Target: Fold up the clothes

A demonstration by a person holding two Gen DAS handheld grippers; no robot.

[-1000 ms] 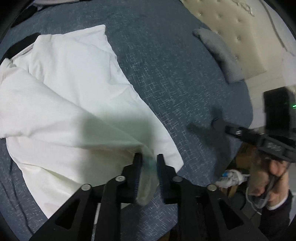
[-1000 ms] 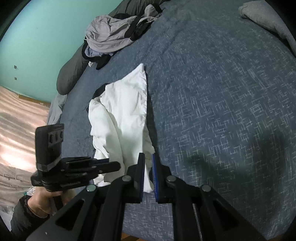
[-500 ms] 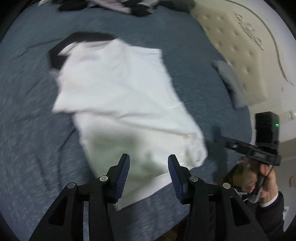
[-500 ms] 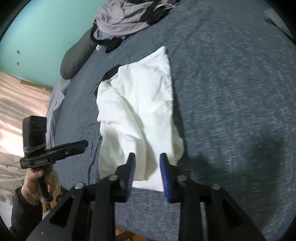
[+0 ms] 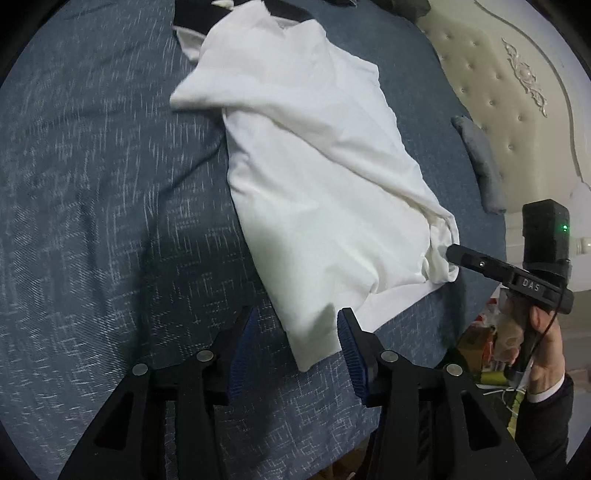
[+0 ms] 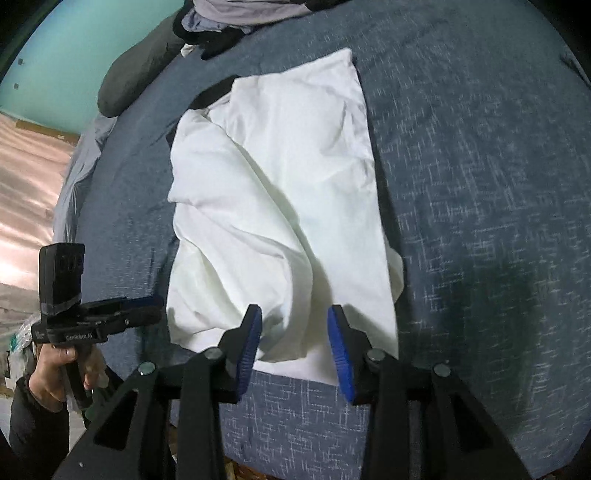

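My left tongs are spreading apart, blue pads clear of the cloth, with only the near corner of the white garment lying below the gap between them. My right tongs are widening too, and the garment's near hem sits loose beneath their gap, gripped by neither pad. So both pairs are released.

The white garment is one piece, folded lengthwise into a long band on the blue bedspread. It is plain white, soft and rumpled, with a diagonal ridge running across it and a bunched, puckered lump at the hem corner nearest the right tongs. A strip of lower layer pokes out along that hem. At its far end something black shows beneath it; I cannot tell what it is.

Counting outward from the garment: two tongs, two hands, one on each handle, my right hand and my left hand. Beyond the garment's far end lies one heap of grey and dark clothes. Off to its side, by the tufted cream headboard, sits one small grey folded item.
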